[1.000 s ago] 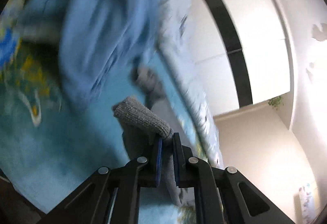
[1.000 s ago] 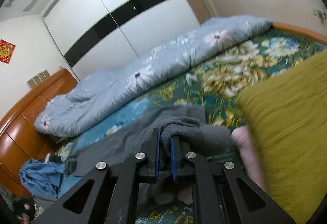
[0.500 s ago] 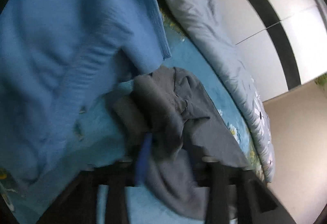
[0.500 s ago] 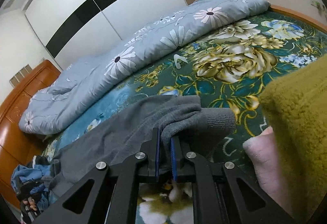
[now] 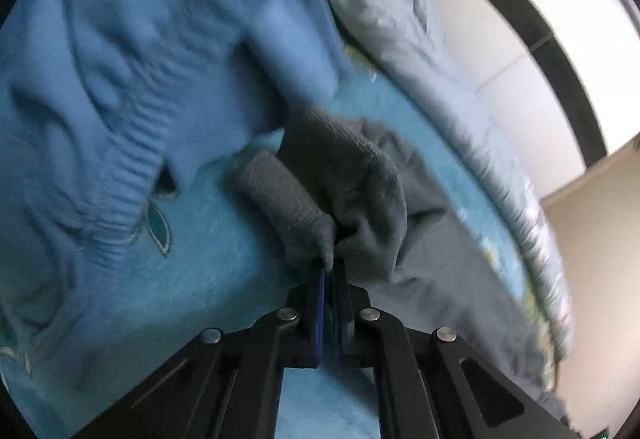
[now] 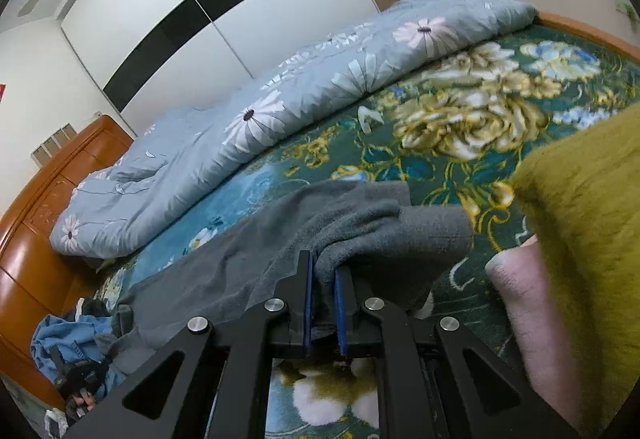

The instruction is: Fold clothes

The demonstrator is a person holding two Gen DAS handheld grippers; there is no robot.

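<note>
A grey knit garment [image 6: 248, 259] lies stretched across the floral bedspread [image 6: 460, 127]. My right gripper [image 6: 323, 273] is shut on one bunched cuffed end of it [image 6: 400, 235], low over the bed. My left gripper [image 5: 330, 271] is shut on the other end, a ribbed grey cuff [image 5: 288, 199] with folded cloth [image 5: 360, 175] beside it, just above the blue part of the bedspread [image 5: 208, 259]. The rest of the grey garment trails off to the right in the left wrist view [image 5: 460, 279].
A light blue sweater [image 5: 132, 51] lies bunched right beside the left gripper. A rolled floral quilt [image 6: 280, 95] runs along the far side of the bed. An olive fuzzy garment [image 6: 588, 207] and a pink one [image 6: 532, 311] sit at the right. Wooden headboard [image 6: 48, 191] at left.
The left gripper has swung and settled low with the grey cuff clamped between its fingers. The right gripper has kept its hold and moved slightly closer to the bed.
</note>
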